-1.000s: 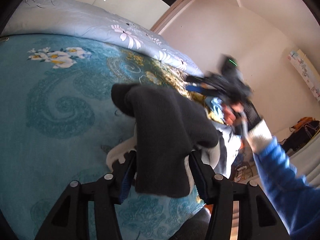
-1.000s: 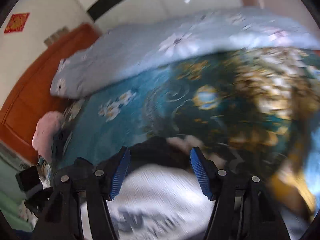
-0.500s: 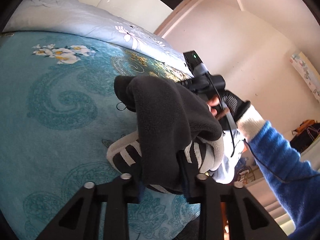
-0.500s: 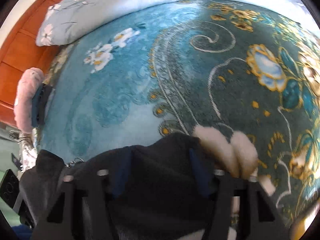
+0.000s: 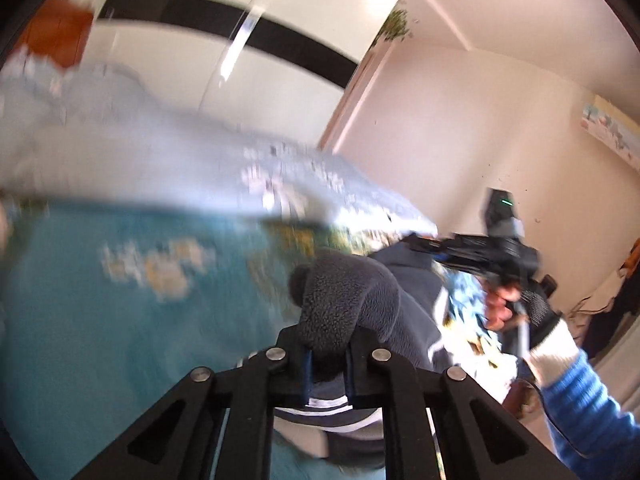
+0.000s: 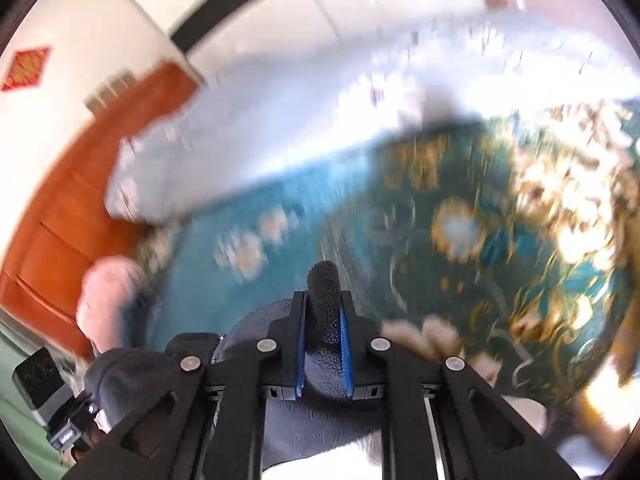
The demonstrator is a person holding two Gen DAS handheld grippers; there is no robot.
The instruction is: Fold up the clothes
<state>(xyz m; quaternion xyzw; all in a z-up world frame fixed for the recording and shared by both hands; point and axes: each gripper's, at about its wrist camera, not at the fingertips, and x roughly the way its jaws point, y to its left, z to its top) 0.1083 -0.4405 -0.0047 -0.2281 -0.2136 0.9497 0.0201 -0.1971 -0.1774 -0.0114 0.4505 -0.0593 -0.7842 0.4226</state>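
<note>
A dark grey fleece garment (image 5: 352, 304) with white stripes hangs above the teal floral bedspread (image 5: 120, 320). My left gripper (image 5: 326, 360) is shut on a thick fold of it near the bottom centre of the left wrist view. In the right wrist view my right gripper (image 6: 324, 344) is shut on another fold of the same grey fleece garment (image 6: 326, 292), which pokes up between the blue pads. The right gripper (image 5: 472, 250) also shows in the left wrist view, held by a gloved hand (image 5: 508, 304) on a blue sleeve (image 5: 588, 408). Both views are motion-blurred.
A pale blue floral duvet (image 5: 180, 168) is bunched along the far side of the bed. An orange wooden headboard (image 6: 68, 184) and a pink pillow (image 6: 108, 300) lie at the left in the right wrist view. White and patterned cloth (image 5: 472, 344) lies near the bed's edge.
Both grippers have closed on the grey garment and lifted it off the bed. The views have tilted upward, showing more wall and ceiling, with heavy motion blur.
</note>
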